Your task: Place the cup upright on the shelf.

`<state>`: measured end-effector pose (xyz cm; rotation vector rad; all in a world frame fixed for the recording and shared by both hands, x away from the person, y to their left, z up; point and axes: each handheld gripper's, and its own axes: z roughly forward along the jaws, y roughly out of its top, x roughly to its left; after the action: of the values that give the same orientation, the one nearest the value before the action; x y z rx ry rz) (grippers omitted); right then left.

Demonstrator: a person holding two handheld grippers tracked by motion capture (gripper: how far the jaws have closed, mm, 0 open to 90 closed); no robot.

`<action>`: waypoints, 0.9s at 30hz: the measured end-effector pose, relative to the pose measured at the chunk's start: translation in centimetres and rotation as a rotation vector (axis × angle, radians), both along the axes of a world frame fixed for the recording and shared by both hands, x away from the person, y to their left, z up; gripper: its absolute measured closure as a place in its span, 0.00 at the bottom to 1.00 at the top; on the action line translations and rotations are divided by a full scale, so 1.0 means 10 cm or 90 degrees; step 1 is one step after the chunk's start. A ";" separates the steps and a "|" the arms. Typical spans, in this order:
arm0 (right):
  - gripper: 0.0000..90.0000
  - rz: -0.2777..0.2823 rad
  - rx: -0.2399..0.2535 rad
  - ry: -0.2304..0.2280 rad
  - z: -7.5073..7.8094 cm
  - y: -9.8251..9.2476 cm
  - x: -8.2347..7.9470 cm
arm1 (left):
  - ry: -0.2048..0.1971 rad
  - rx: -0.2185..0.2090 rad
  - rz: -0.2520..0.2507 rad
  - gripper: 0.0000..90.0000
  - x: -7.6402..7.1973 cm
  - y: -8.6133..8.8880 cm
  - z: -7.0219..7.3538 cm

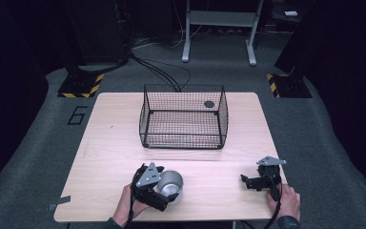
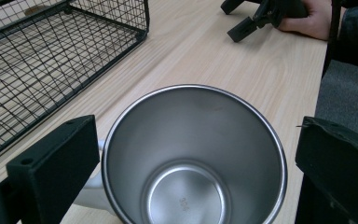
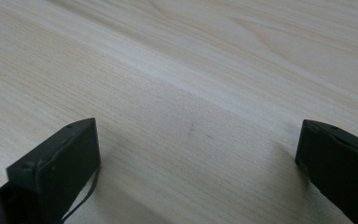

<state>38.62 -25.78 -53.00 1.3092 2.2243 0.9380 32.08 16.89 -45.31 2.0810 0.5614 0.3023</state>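
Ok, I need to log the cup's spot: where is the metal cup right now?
In the high view the metal cup stands near the table's front edge, left of centre, between the open left tongs, in front of the wire basket.

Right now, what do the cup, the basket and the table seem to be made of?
Cup: probably stainless steel, with a brushed grey sheen, a bright rim and reflections inside.
Basket: thin black wire, likely coated or painted metal, forming an open square mesh.
Table: pale wood or a wood-look laminate; matte, with long grain lines. The pictures cannot settle which.
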 end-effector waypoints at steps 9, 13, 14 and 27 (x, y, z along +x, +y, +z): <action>0.00 0.000 0.001 -0.001 0.00 0.00 0.00 | -0.014 0.019 0.008 0.00 0.00 -0.06 -0.07; 0.00 0.000 0.001 -0.001 0.00 0.00 0.00 | -0.027 0.018 0.022 0.03 -0.01 -0.06 -0.08; 0.00 0.000 0.000 0.000 0.00 0.00 0.00 | -0.035 0.021 0.024 0.04 -0.02 -0.06 -0.09; 0.00 0.000 0.001 -0.001 0.00 0.00 0.00 | -0.032 0.032 0.018 0.07 -0.03 -0.06 -0.07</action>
<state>38.62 -25.79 -53.01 1.3087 2.2217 0.9412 31.80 16.28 -45.97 2.1095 0.5590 0.3879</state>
